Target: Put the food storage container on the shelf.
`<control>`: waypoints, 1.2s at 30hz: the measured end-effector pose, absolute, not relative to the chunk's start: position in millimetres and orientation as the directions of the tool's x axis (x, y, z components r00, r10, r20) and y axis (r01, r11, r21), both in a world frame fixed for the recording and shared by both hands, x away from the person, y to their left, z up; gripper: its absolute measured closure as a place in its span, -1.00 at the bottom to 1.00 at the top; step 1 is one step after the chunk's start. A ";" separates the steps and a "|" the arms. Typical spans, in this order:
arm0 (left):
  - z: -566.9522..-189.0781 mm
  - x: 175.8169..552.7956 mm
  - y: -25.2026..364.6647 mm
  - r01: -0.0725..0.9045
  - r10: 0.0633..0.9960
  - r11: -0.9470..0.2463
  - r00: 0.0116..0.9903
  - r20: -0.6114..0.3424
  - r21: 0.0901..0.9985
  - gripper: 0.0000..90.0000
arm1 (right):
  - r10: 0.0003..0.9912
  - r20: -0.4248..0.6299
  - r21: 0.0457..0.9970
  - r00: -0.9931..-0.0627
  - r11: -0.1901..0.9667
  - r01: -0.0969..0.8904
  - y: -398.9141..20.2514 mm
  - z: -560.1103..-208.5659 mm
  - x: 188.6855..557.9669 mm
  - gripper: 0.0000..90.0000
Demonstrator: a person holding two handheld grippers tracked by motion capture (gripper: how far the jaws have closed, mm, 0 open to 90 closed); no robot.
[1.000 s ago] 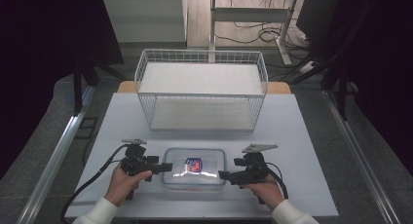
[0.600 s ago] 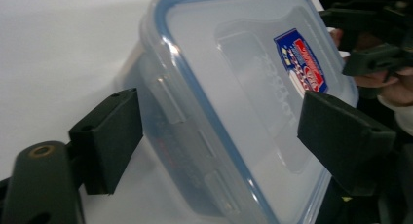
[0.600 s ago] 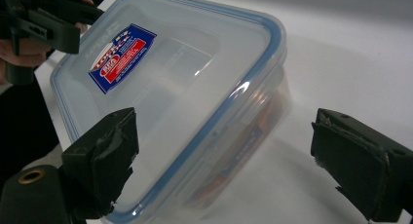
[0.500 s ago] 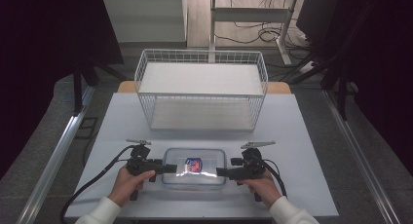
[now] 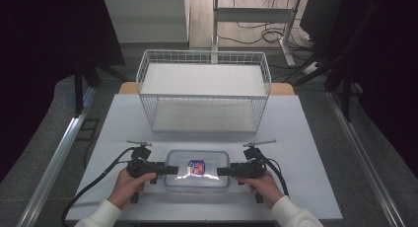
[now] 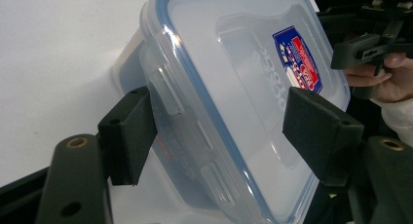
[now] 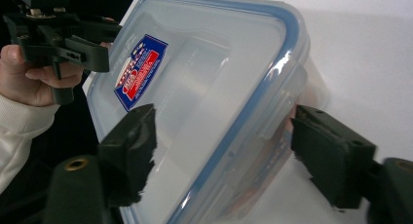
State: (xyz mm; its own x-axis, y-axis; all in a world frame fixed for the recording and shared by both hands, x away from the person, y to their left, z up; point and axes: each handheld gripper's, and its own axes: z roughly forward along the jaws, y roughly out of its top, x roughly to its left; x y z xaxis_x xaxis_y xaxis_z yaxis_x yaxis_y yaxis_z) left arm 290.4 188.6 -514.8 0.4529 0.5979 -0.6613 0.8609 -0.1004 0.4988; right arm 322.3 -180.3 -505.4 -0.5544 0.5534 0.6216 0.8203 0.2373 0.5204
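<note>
A clear plastic container (image 5: 197, 170) with a blue-sealed lid and a red and blue sticker lies on the white table near its front edge. My left gripper (image 5: 172, 170) straddles its left end and my right gripper (image 5: 223, 171) its right end. Both pairs of jaws have just been closing with the container's rim between them. In the left gripper view one pad sits at the container (image 6: 234, 87) wall and the other over the lid, around my gripper (image 6: 221, 131). The right gripper view shows the same hold around the container (image 7: 204, 83) by my gripper (image 7: 219, 151). I see no firm pinch.
A white wire basket (image 5: 204, 96) stands at the back middle of the table (image 5: 305, 138). Black cables trail from both grippers toward the front edge. A metal rail runs along the left side, and desk legs and cords lie beyond the table.
Both grippers have slid inward to the container's ends. Their jaws have narrowed around its rim. The container has stayed in place.
</note>
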 end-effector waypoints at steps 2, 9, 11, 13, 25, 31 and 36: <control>-514.7 290.2 188.7 0.862 0.598 -0.098 0.450 -0.663 0.497 -0.34 | 0.556 0.622 0.518 -0.551 0.236 0.822 -182.0 -503.4 321.5 -0.30; -511.5 282.9 193.9 0.859 0.593 -0.067 0.443 -0.672 0.507 -0.18 | 0.556 0.637 0.515 -0.533 0.208 0.832 -188.0 -497.5 318.5 -0.01; -509.7 280.0 194.6 0.855 0.597 -0.072 0.449 -0.665 0.513 -0.15 | 0.556 0.640 0.518 -0.531 0.198 0.832 -188.8 -496.4 316.5 0.02; -507.8 276.1 195.3 0.851 0.599 -0.066 0.452 -0.662 0.521 -0.12 | 0.558 0.639 0.524 -0.530 0.189 0.830 -188.6 -495.0 313.2 0.05; -500.6 264.2 197.2 0.837 0.601 -0.065 0.467 -0.649 0.543 0.00 | 0.565 0.630 0.555 -0.533 0.154 0.818 -190.6 -488.4 297.6 0.16; -498.6 260.9 197.3 0.837 0.597 -0.059 0.467 -0.652 0.545 0.03 | 0.570 0.634 0.554 -0.523 0.137 0.821 -191.1 -486.3 292.3 0.19; -496.9 259.4 197.0 0.837 0.597 -0.057 0.466 -0.653 0.545 0.04 | 0.579 0.643 0.544 -0.501 0.114 0.831 -190.9 -484.3 287.9 0.20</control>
State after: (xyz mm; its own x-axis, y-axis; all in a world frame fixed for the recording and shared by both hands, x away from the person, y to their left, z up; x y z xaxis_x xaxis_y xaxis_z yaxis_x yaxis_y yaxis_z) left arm 259.4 197.0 -496.9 0.4657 0.5974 -0.6528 0.8366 -0.0566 0.5449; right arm 287.9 -190.9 -484.3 -0.5007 0.5792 0.6433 0.8313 0.1144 0.5440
